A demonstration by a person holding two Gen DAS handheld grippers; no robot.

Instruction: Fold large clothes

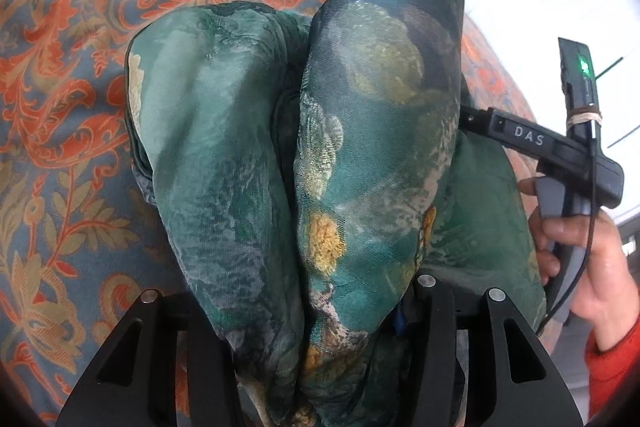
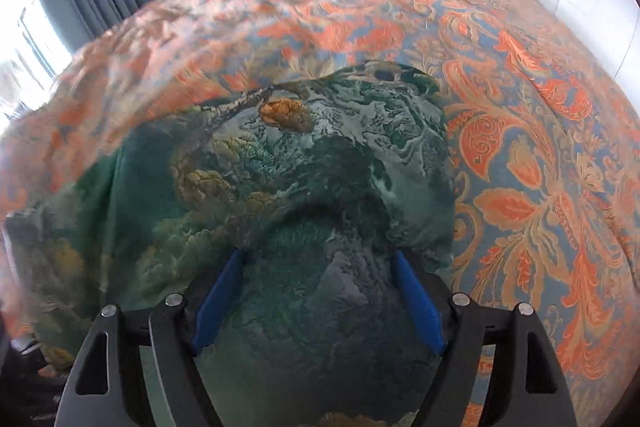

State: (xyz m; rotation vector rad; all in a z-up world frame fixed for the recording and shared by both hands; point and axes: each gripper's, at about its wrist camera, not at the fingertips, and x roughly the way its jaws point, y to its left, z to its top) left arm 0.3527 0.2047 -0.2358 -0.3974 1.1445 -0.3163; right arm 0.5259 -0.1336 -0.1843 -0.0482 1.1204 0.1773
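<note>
Green printed garment (image 1: 312,155) bunched on the bed (image 1: 72,75); left gripper (image 1: 304,307) apparently pinching its folds, tips buried; right gripper (image 2: 316,291) spread wide, fabric draped between blue pads (image 2: 218,303).

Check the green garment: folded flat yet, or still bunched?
Bunched: the green garment rises in two humps off the bedspread, gathered in the left gripper.

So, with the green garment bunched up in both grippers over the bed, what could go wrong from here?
1. The green garment bulges in thick folds over the left gripper, so the fold may come out uneven.
2. The right gripper stands wide with cloth between its blue pads; the smooth-looking fabric might slip out.
3. The loose cloth could drag and wrinkle the patterned bedspread.
</note>
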